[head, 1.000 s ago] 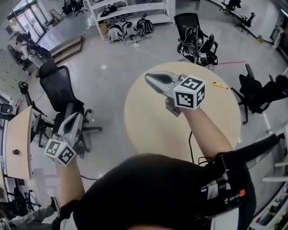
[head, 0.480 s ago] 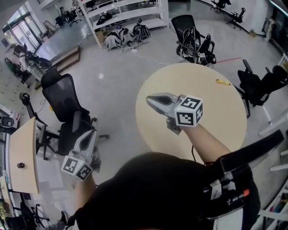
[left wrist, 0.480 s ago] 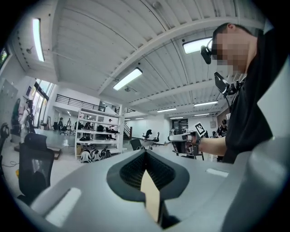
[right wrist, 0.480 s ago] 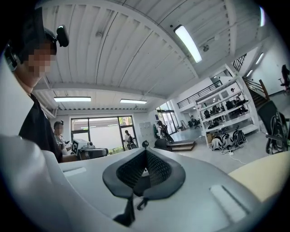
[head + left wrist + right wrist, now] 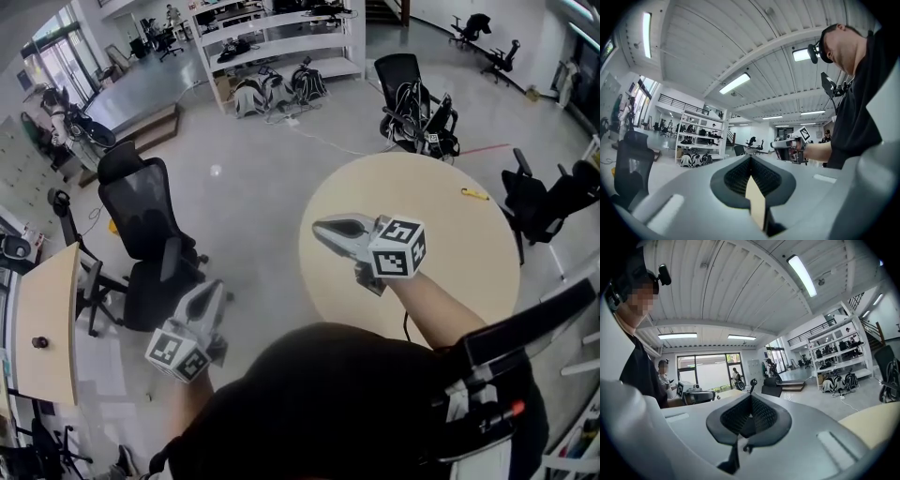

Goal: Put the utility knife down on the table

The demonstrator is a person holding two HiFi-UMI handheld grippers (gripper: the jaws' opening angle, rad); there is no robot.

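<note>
**Asker:** So, where is the utility knife [image 5: 473, 194] right now?

**Me:** It lies flat on the round beige table [image 5: 441, 281], out toward the far right part of the top, close to the rim. It is a small yellow thing from my head view, too small for me to tell which way its blade end points. Neither of my tools touches it.

**Asker:** And your two tools?

**Me:** My right gripper [image 5: 323, 228] hangs over the near left part of the table, its tip aimed left across the rim and well apart from the knife. My left gripper [image 5: 216, 289] is off the table altogether, low at my left side above the grey floor [image 5: 253, 178], pointing toward the black office chair [image 5: 141, 220].

**Asker:** How do the jaws stand?

**Me:** On the left they are pressed together, pads meeting at the tip with nothing between them. On the right the gripper view shows the same: the two dark pads close to a point, and I see no object caught in them. Both are empty.

**Asker:** Anything else near?

**Me:** White shelves [image 5: 281, 37] with bags stand far across the room. From my left gripper view I can see my own right arm holding its tool out level.
</note>
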